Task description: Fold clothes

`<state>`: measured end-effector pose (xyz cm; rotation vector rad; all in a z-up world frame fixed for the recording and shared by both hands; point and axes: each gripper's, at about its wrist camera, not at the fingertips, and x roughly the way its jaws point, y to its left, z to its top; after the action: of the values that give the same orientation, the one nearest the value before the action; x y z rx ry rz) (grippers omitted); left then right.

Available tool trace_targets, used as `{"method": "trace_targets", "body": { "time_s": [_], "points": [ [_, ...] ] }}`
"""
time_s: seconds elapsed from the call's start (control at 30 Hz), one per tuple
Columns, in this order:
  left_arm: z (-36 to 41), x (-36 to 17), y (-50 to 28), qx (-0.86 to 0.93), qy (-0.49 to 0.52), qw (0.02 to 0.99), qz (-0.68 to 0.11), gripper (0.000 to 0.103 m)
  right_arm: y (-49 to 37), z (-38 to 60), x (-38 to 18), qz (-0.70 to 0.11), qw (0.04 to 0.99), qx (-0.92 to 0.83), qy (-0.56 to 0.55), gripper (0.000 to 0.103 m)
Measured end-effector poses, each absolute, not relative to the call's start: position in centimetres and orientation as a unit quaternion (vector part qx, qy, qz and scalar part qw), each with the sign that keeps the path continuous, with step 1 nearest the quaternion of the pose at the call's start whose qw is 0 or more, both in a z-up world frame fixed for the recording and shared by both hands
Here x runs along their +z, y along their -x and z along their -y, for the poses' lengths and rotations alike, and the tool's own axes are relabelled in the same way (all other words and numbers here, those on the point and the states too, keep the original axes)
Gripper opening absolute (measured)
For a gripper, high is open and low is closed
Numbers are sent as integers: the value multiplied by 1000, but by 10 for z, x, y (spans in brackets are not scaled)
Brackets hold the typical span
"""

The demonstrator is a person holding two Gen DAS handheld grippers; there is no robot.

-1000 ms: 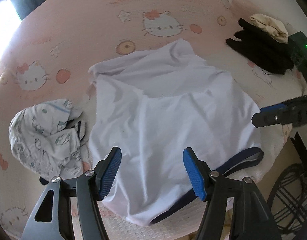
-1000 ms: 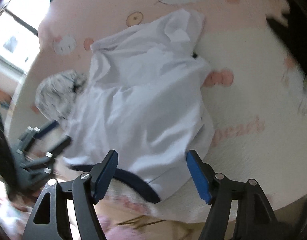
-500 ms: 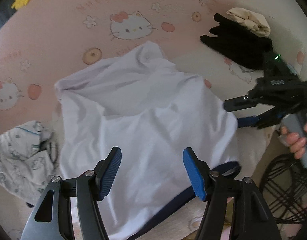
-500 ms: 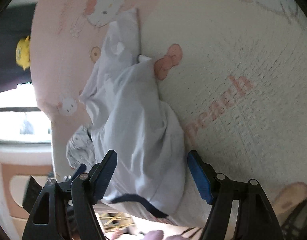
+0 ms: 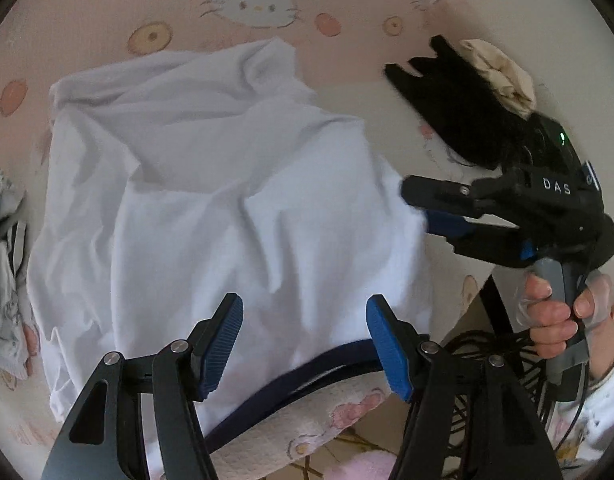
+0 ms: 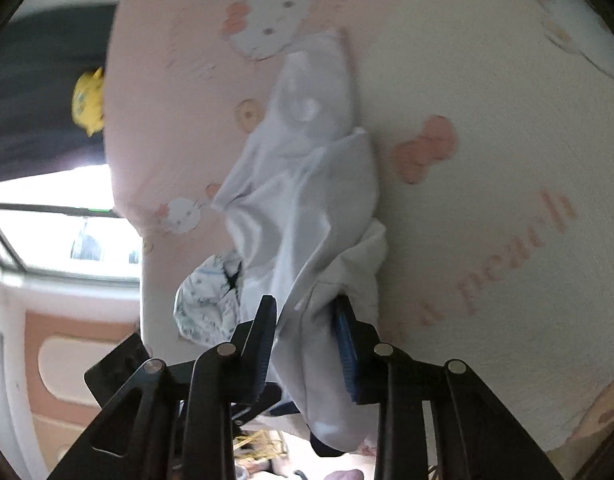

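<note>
Left wrist view: your white shirt [image 5: 227, 208] lies spread on the pink cartoon bedsheet [image 5: 87, 12] | right gripper [image 6: 305, 340] is clenched on the shirt's edge | left gripper [image 5: 303, 344] is spread wide above the navy hem [image 5: 307, 376], grasping nothing | black garment [image 5: 459, 104] lies beyond the shirt's right side.

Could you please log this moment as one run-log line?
step: fold start | right gripper: shut on white shirt, side edge | left gripper: open above navy hem | surface: pink bedspread
</note>
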<state>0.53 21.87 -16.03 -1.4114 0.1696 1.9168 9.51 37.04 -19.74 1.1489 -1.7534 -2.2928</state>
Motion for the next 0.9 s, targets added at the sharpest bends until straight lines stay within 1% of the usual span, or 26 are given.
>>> {"method": "trace_targets", "body": {
  "time_s": [0.1,0.23,0.47,0.57,0.7,0.8,0.9],
  "points": [
    [-224,-159,-7,750,539,378,-57,62,-82,-358,-186,539,42,-752,-378,22],
    [-230,-160,-4,752,541,372,-61,62,-67,-344,-188,508,52,-757,-407,20],
    [-217,-142,0,763,530,369,-36,62,-72,-349,-195,510,58,-750,-418,20],
    [-218,-134,-1,769,517,373,-45,62,-73,-352,-199,516,55,-743,-424,20],
    [-232,-146,-3,760,526,378,-59,62,-69,-357,-202,524,55,-722,-449,20],
    [-241,-159,-2,750,539,379,-60,62,-52,-359,-196,496,57,-709,-497,20],
    [-247,-168,0,760,522,382,-58,62,-35,-358,-188,457,51,-705,-539,20]
  ]
}}
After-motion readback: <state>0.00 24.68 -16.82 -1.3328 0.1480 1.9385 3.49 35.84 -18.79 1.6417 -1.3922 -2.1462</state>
